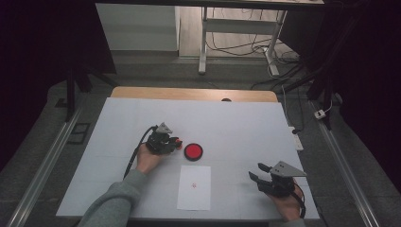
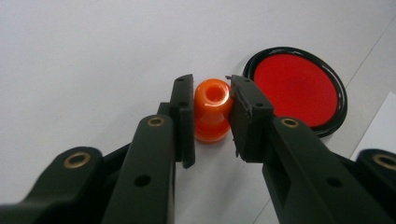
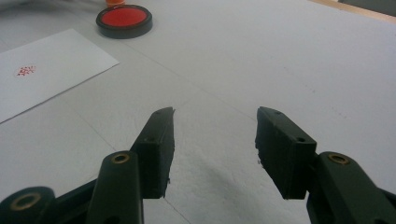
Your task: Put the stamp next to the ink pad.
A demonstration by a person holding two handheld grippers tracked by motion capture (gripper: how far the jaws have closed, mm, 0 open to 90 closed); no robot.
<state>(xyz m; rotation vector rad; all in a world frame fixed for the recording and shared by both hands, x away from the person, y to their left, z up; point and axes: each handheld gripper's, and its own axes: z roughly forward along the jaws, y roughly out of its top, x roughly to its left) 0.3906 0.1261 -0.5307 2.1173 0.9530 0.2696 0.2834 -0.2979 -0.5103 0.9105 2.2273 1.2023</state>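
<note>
Left gripper (image 2: 212,114) is clamped on a small orange stamp (image 2: 212,109), both pads pressed against its sides, hole in the top of the handle facing the camera. In the left gripper view the stamp stands about upright with its base at or just above the white table cover (image 2: 93,56); can't tell if it's actually touching down, the base is partly hidden by the jaws. The round red ink pad (image 2: 299,88) in its black rim sits just beside the stamp, open face up, not touching it as far as I can see. From the high view the left gripper (image 1: 176,143) is mid-table, just to the left of the ink pad (image 1: 193,151), with the person's grey sleeve (image 1: 116,201) running in from the bottom edge. A white sheet of paper (image 1: 194,187) lies flat just below the pad, with a small red stamped mark (image 1: 194,185) near its middle. Right gripper (image 1: 259,172) is well apart, held near the table's front right, jaws apart at a moderate gap with nothing between them. The right gripper view shows those jaws over bare white table cover, paper and ink pad farther off at upper left.
</note>
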